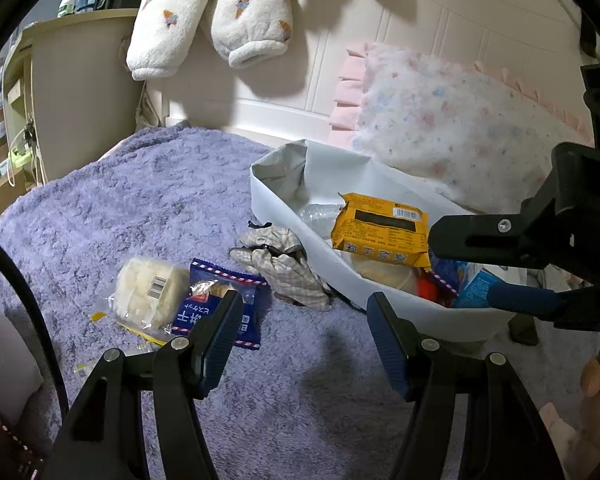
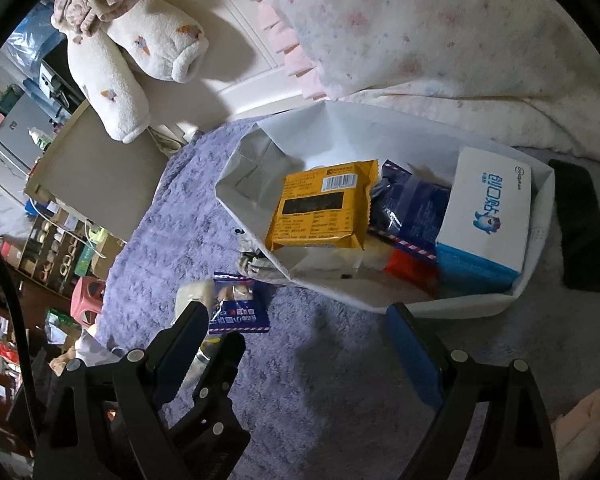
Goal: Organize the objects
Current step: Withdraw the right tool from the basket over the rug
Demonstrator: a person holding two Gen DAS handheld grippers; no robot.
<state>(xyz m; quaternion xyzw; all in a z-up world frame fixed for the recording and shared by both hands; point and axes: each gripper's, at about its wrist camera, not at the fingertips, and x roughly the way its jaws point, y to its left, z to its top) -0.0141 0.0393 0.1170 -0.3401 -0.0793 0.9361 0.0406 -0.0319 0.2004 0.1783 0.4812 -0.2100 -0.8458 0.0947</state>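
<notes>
Your left gripper point(image 1: 300, 328) hangs with its jaws spread and empty over the fuzzy lavender blanket point(image 1: 140, 200), and your right gripper point(image 2: 296, 344) is likewise wide apart, holding nothing, just near of the white bin point(image 2: 460, 308). Still out on the blanket, left of the bin, lie a blue biscuit packet point(image 1: 224, 300), a wrapped pale bun point(image 1: 152, 292) touching it on its left, and a crumpled checked cloth point(image 1: 288, 268) against the bin's wall. The packet should be light and crinkly, its film slippery, so pinch a sealed edge, not the brittle middle. The bun looks soft; squeeze gently. Inside the bin a yellow snack pack point(image 2: 320, 208) rests on top, a stiff white-and-blue carton point(image 2: 484, 212) to its right.
</notes>
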